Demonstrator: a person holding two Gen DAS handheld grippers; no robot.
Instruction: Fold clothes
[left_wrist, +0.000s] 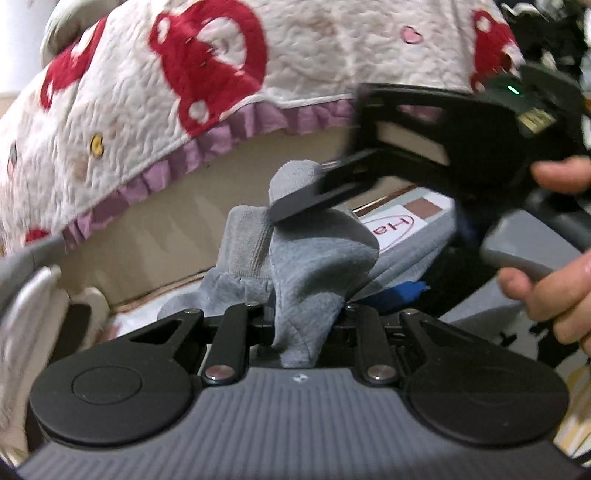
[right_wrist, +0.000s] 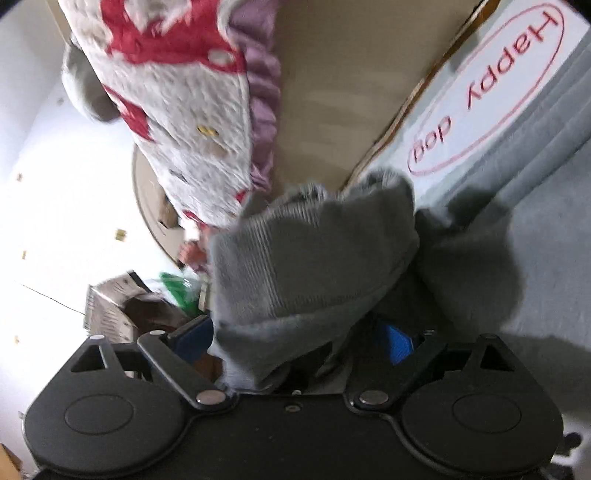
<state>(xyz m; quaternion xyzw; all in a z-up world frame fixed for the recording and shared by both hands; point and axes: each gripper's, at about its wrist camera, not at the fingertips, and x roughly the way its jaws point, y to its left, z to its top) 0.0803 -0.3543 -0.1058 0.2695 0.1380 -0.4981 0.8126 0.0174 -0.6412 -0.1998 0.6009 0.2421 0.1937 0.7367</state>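
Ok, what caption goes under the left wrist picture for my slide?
Both grippers' jaws hold one grey sock up in front of a red-and-white quilt.

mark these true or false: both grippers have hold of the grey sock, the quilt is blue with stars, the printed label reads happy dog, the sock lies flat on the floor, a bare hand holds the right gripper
1. Both grippers have hold of the grey sock. True: the left gripper and the right gripper each have jaws closed on it.
2. The quilt is blue with stars. False: it is white with red shapes and a purple frill.
3. The printed label reads "Happy dog". True.
4. The sock lies flat on the floor. False: it is held up between the grippers.
5. A bare hand holds the right gripper. True.
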